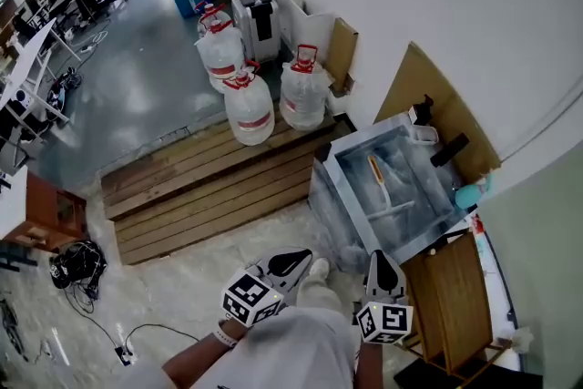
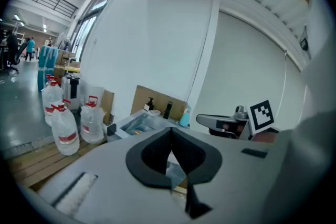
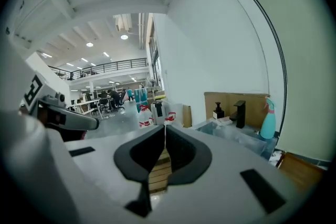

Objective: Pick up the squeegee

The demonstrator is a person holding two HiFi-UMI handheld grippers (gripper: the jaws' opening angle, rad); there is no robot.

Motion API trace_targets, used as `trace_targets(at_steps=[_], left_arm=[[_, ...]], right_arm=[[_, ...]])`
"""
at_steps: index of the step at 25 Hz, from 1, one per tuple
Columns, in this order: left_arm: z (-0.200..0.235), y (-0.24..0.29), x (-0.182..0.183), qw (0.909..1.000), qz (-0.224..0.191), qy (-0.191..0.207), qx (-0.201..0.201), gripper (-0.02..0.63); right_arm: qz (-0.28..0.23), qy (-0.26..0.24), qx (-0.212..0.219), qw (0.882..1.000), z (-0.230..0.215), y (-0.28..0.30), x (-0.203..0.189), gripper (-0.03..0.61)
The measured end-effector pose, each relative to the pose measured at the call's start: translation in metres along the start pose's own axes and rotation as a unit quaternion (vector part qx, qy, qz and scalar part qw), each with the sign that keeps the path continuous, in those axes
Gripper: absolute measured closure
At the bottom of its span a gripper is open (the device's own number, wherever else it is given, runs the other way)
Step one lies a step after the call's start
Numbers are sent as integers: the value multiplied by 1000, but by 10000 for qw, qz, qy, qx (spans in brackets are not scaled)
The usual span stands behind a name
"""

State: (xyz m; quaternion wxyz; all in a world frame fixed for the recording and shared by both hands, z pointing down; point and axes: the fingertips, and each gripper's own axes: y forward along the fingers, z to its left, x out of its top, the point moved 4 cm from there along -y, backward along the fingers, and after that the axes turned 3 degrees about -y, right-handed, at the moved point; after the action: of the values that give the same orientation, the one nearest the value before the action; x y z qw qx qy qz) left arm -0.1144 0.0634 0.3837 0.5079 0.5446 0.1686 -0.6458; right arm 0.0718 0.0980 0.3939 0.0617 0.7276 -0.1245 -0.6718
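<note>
A long tool with an orange handle (image 1: 373, 167), seemingly the squeegee, lies inside the plastic-wrapped metal sink (image 1: 351, 182) by the white wall. In the left gripper view the sink (image 2: 131, 122) sits beyond the jaws, with an orange speck inside. Both grippers hover low in the head view, short of the sink. My left gripper (image 1: 307, 254) (image 2: 170, 131) is shut with nothing between its pads. My right gripper (image 1: 379, 254) (image 3: 165, 128) is shut and empty too, closer to the sink's near corner.
Several large water jugs (image 1: 249, 107) stand on a wooden pallet (image 1: 200, 187) left of the sink. A black faucet (image 1: 449, 150), a soap dispenser (image 1: 421, 109) and a blue spray bottle (image 1: 469, 194) sit on the sink's far rim. A wooden cabinet (image 1: 451, 296) stands at right; cables (image 1: 77, 264) lie at left.
</note>
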Motion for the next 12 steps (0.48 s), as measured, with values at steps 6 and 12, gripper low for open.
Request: trace_targets(at_steps=[6, 12], left_arm=[[13, 92, 45, 10000, 17, 41, -24, 611], [15, 142, 56, 9999, 155, -20, -7, 611]], right_arm=[[-142, -34, 242, 9996, -70, 73, 24, 571], [-80, 102, 398, 9991, -106, 114, 28, 571]])
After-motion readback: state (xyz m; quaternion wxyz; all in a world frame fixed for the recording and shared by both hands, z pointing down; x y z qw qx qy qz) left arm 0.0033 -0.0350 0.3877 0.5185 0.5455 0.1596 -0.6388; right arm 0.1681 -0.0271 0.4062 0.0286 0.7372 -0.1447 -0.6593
